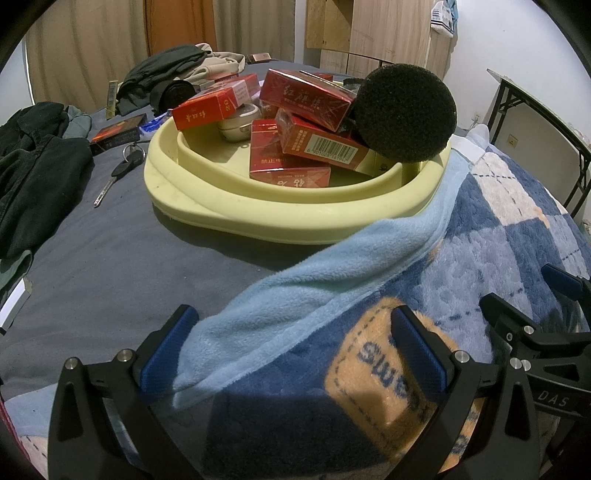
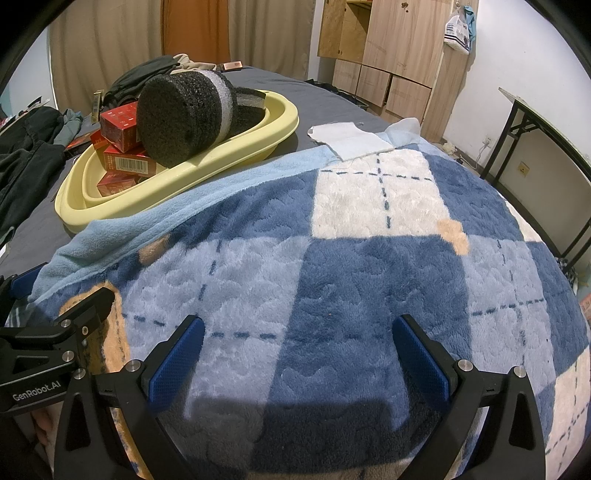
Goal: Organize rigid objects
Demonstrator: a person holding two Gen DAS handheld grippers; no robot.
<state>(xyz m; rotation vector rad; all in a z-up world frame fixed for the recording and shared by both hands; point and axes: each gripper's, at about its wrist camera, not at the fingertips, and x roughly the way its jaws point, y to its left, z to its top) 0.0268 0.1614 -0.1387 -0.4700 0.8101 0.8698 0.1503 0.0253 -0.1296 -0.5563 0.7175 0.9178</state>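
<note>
red boxes (image 1: pixel 306 99): mostly piled in the yellow basin (image 1: pixel 258 218) already
left out: one box (image 1: pixel 116 133), key (image 1: pixel 118 173) on the bed
left gripper (image 1: pixel 295 350): fingers open, empty
right gripper (image 2: pixel 295 354): same

left wrist view: low over the bed, facing forward along the open left gripper (image 1: pixel 295 347), close above the blanket (image 1: pixel 498 236), with the yellow tray (image 1: pixel 258 218) near and straight ahead. right wrist view: low over the same blanket (image 2: pixel 332 266), facing forward along the open right gripper (image 2: pixel 297 350), with the tray (image 2: pixel 207 162) farther off to the upper left. both views share the tray, the blanket, the wardrobe (image 1: pixel 388 33) and the side table (image 2: pixel 546 125). each view catches the other gripper at its edge.
</note>
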